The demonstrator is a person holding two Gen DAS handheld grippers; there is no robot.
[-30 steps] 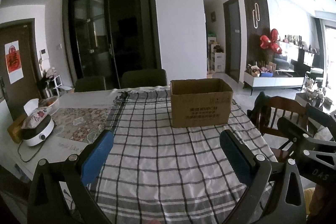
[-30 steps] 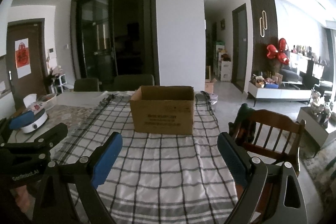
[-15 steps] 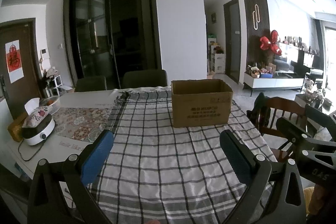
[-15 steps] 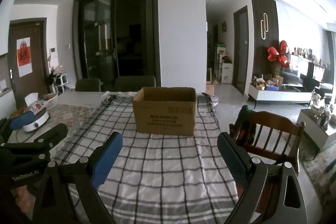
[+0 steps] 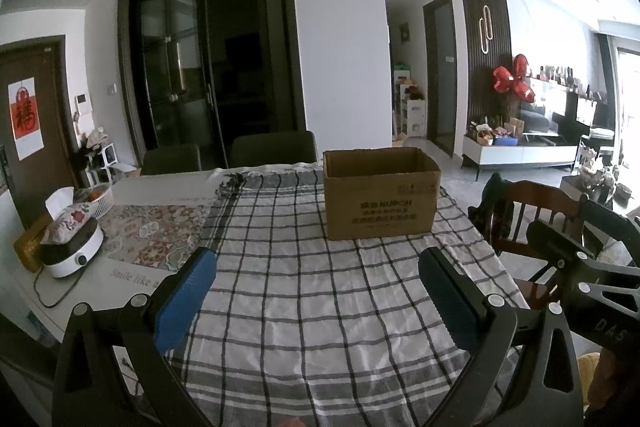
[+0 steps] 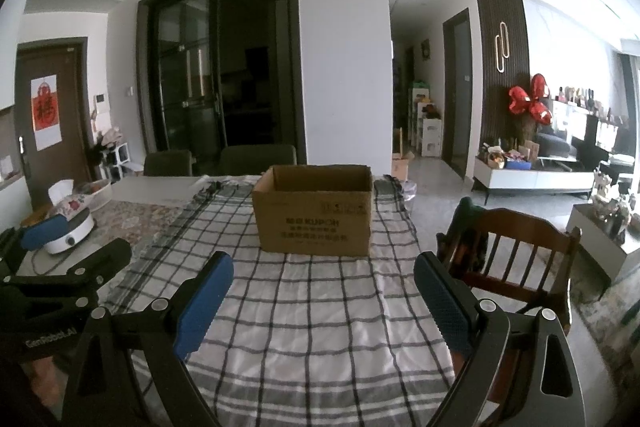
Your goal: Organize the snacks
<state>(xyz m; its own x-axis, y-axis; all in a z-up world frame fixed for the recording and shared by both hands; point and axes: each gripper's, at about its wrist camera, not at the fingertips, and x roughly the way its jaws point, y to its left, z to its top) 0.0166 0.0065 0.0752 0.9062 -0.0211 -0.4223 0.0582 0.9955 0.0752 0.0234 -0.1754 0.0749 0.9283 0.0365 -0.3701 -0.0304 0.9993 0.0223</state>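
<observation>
Risk: no snacks visible on counter (image 5: 280,327), so reach may start blind; checked cloth (image 6: 320,307) could snag and drag under gripper tips.
Left gripper (image 5: 316,275) jaws wide apart, empty. Right gripper (image 6: 323,277) likewise.
Cardboard box (image 6: 314,213) open-topped, upright on cloth, well ahead of both grippers, apart from them.

box (image 5: 380,205): matt brown cardboard
tablecloth (image 5: 304,291): checked woven cloth, creased
chair (image 6: 516,251): glossy dark wood
gripper pads (image 6: 204,303): blue textured rubber
</observation>
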